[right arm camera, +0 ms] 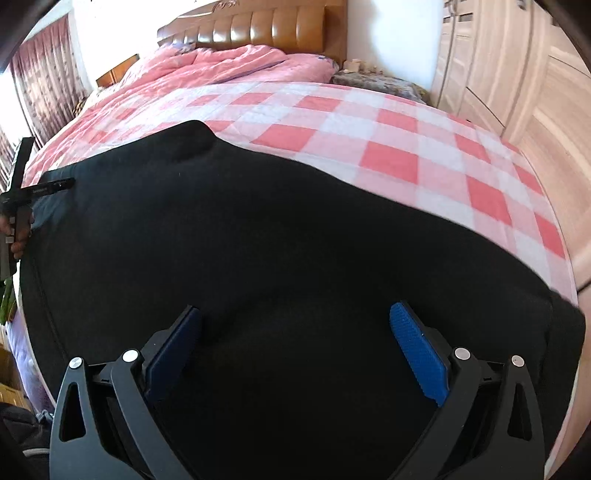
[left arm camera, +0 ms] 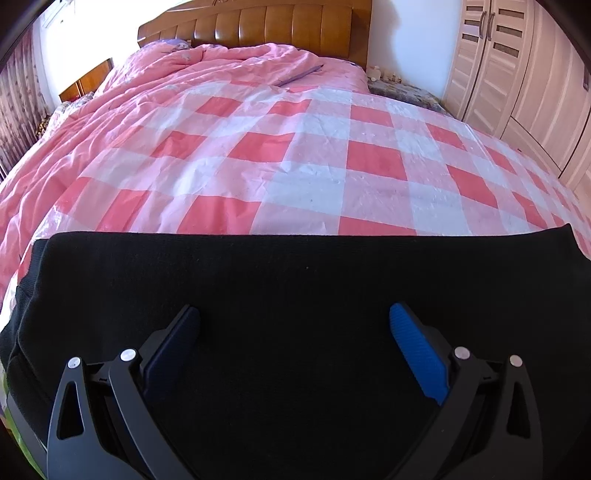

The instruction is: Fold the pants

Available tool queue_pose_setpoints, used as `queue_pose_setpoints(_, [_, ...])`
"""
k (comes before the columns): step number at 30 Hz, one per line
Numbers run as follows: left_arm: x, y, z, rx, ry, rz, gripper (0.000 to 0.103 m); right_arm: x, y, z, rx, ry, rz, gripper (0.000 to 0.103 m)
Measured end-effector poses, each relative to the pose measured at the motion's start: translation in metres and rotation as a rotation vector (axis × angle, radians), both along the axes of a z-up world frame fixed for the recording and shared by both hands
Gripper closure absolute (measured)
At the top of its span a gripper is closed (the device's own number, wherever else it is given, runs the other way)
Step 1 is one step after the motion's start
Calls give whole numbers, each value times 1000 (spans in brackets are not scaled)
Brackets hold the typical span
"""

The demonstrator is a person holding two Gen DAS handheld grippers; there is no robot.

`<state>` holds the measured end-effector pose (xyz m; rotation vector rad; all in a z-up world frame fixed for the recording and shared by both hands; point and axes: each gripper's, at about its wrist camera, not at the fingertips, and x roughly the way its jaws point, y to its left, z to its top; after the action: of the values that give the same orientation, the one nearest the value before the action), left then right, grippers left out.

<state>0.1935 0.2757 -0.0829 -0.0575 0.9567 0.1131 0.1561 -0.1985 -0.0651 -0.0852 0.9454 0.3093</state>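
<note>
Black pants (left arm camera: 258,288) lie flat across the near end of a bed with a pink and white checked cover (left arm camera: 332,155). My left gripper (left arm camera: 293,317) hovers over the cloth, open, its blue pads (left arm camera: 417,354) wide apart with nothing between them. In the right wrist view the same pants (right arm camera: 221,229) spread from the left edge to the lower right, with a raised bump at their far edge. My right gripper (right arm camera: 295,317) is open above them. The other gripper (right arm camera: 22,192), held by a hand, shows at the far left of the right wrist view.
A crumpled pink quilt (left arm camera: 207,70) lies by the brown padded headboard (left arm camera: 258,26). A light wardrobe (left arm camera: 517,74) stands along the right side. A bedside stand (right arm camera: 380,83) with small items sits at the back right. Curtains (right arm camera: 40,66) hang at the left.
</note>
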Motion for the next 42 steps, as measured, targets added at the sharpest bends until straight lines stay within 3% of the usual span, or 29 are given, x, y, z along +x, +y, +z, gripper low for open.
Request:
queue_pose_setpoints(3, [-5, 0, 4, 28, -21, 18, 1, -7, 7, 6, -83, 2, -96, 5])
queue_pose_setpoints(5, [-21, 0, 16, 109, -75, 78, 2, -12, 22, 18, -168, -32, -188, 5])
queue_pose_setpoints(6, [-39, 3, 27, 89, -140, 88, 2, -17, 34, 26, -179, -67, -190, 5])
queue_pose_setpoints(8, [-76, 19, 46, -16, -251, 114, 2, -30, 78, 46, -131, -139, -25, 5])
queue_pose_setpoints(10, [-111, 46, 57, -104, -328, 190, 2, -38, 124, 60, -149, -208, 103, 5])
queue_pose_setpoints(12, [-140, 83, 59, -201, -343, 300, 2, -39, 166, 65, -181, -249, 214, 5])
queue_pose_setpoints(14, [-167, 135, 48, -419, -327, 375, 2, -37, 211, 65, -218, -288, 294, 5])
queue_pose_setpoints(16, [-184, 171, 35, -589, -321, 401, 4, -35, 248, 60, -207, -281, 360, 5])
queue_pose_setpoints(18, [-194, 196, 27, -658, -328, 424, 7, -36, 272, 56, -167, -262, 413, 5])
queue_pose_setpoints(20, [-197, 215, 23, -658, -338, 436, 7, -38, 295, 48, -145, -242, 470, 5])
queue_pose_setpoints(25, [-174, 244, -1, -771, -274, 413, 7, -43, 319, 33, -172, -212, 523, 5])
queue_pose_setpoints(30, [-156, 253, -12, -791, -247, 419, 7, -31, 313, 24, -134, -161, 463, 5])
queue_pose_setpoints(36, [-135, 272, -20, -870, -264, 405, 8, -26, 302, 12, -58, -98, 408, 5])
queue_pose_setpoints(37, [-134, 273, -20, -861, -265, 408, 14, -26, 300, 12, -50, -96, 404, 5])
queue_pose_setpoints(40, [-139, 273, -23, -782, -248, 431, 65, -30, 301, 19, -48, -112, 401, 5])
queue_pose_setpoints(42, [-145, 276, -26, -820, -279, 427, 75, -32, 312, 32, -22, -137, 437, 5])
